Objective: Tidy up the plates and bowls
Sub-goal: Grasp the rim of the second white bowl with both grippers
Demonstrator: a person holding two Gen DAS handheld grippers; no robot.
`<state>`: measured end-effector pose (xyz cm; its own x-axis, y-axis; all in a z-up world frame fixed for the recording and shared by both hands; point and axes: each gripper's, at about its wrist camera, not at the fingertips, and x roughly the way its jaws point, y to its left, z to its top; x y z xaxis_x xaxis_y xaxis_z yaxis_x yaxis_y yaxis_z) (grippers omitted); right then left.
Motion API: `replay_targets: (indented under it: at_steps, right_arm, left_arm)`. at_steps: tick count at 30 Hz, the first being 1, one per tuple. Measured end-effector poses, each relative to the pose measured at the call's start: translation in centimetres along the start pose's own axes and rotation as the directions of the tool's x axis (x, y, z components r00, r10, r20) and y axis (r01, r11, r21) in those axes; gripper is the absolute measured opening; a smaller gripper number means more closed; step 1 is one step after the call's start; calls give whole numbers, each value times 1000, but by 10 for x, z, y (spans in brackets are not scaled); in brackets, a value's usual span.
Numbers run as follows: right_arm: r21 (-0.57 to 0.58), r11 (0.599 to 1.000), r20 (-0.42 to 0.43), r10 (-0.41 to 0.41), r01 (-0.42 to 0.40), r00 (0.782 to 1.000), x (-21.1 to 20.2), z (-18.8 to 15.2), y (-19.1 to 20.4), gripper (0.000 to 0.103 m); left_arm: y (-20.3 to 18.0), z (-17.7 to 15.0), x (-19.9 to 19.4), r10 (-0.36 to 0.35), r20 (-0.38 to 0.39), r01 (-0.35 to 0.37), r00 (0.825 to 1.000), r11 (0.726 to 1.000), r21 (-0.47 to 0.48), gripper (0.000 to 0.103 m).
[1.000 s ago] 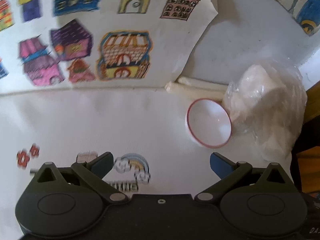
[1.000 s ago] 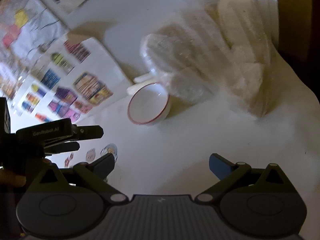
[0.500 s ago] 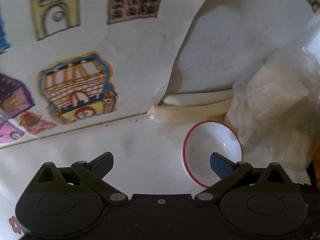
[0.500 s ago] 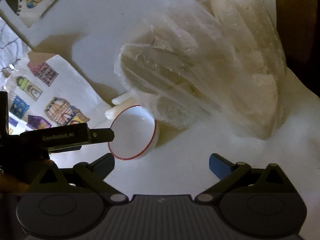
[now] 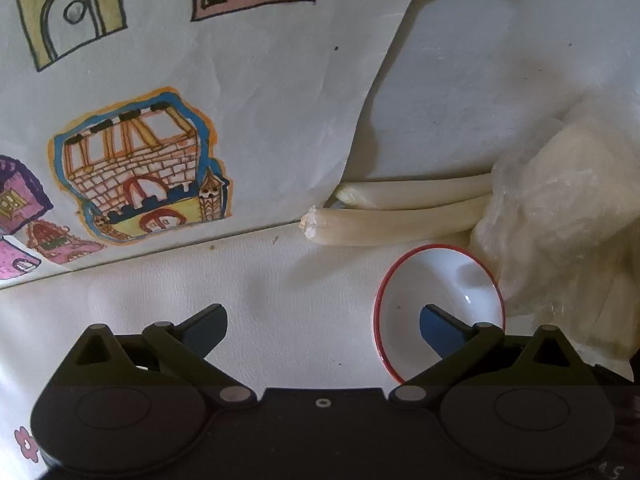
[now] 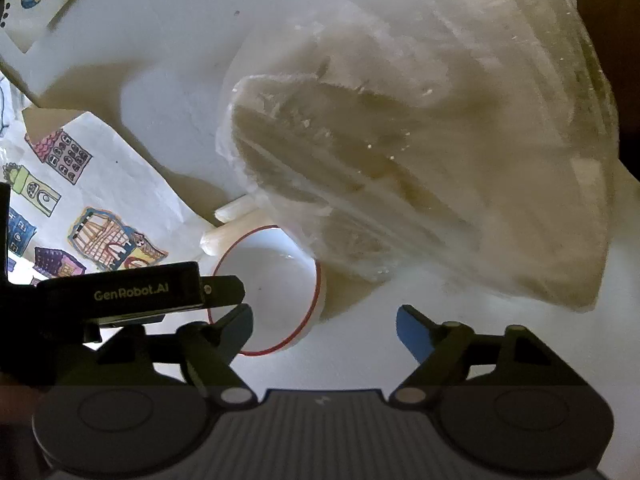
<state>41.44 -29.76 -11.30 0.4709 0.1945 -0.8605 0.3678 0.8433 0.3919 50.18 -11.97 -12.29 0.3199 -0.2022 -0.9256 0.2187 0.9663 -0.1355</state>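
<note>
Left gripper (image 5: 323, 330): jaws spread wide, gripping nothing; right-hand blue pad (image 5: 440, 334) over the bowl's inside, left pad outside the rim above bare tabletop. Black linkage arms, matte, with silver pivot pins.

Right gripper (image 6: 325, 330): jaws likewise spread, nothing between them; left finger overlapping the bowl's near rim in view, contact impossible to tell. Ribbed grey body.

Bowl (image 5: 448, 280): small, round, glossy white, thin red line along the rim; upright on the white tabletop (image 5: 280, 300), empty, one bright glint on the inner wall. In the right wrist view (image 6: 280, 280), left gripper's body, lettered "GenRobot.AI", reaching in at the bowl's left edge.

Just behind the bowl: two pale, cream, rounded rods (image 5: 400, 216), smooth, side by side, nearer one frayed at its left tip.

Touching the bowl's right side: clear crinkled plastic bag (image 6: 420, 152) of pale, flat, stacked pieces, cloudy and wrinkled.

Left of the bowl, past the rods: white paper sheet (image 5: 260, 100), creased, with coloured drawings of houses and a brick castle.
</note>
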Motion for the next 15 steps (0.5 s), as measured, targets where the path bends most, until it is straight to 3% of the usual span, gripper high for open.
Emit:
replay_targets:
  at_steps: [5,7,10,12,15]
  right_arm:
    - [-12,1000,-10,6,-6,1000,5,0,4,69]
    - [-14,1000,-17,11,-11,1000,6,0,4,56]
    - [-21,1000,-29,22,-22,999,9,-1,5,41]
    - [-21,999,-32,29,-30,999,9,-1,5,39]
    - [-18,999,-36,41,-41,999,8,0,3,33]
  left_arm:
    - [-13,1,7,5,-2,-5,1000,1000,12,95]
    - [-13,2,13,-1,-1,1,1000,1000,6,89]
    - [-14,-1,15,-29,-3,29,1000,1000,-4,74]
    - [-15,-1,16,-54,-5,54,999,998,-12,56]
    - [-17,-3,18,-101,-6,101,995,995,-23,39]
